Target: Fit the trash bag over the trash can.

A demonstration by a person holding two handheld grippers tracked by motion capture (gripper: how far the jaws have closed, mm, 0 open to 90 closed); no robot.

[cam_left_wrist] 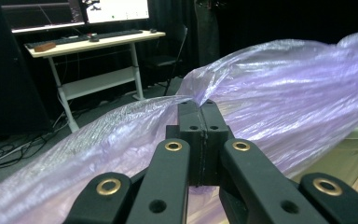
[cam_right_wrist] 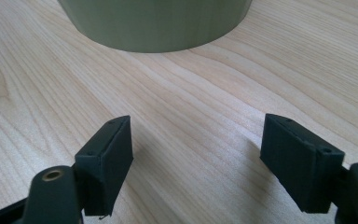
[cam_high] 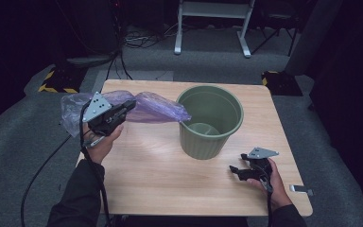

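A green plastic bin point(cam_high: 211, 121) stands upright right of the table's middle. A translucent purple plastic bag point(cam_high: 153, 108) stretches through the air from the table's back left corner toward the bin's rim. My left gripper point(cam_high: 131, 105) is raised over the left side and shut on a bunched fold of that bag point(cam_left_wrist: 279, 93), its jaws pressed together point(cam_left_wrist: 200, 109). My right gripper point(cam_high: 235, 170) rests low on the wood near the front right, open, with bare tabletop between its jaws point(cam_right_wrist: 196, 154). The bin's base point(cam_right_wrist: 154, 23) lies just beyond them.
The wooden table point(cam_high: 170, 179) has free surface in front of the bin. A small metal clip point(cam_high: 301, 189) lies near the front right edge. Beyond the table are grey carpet, cables and a white desk frame point(cam_high: 212, 19); a desk with monitors point(cam_left_wrist: 93, 37) stands farther back.
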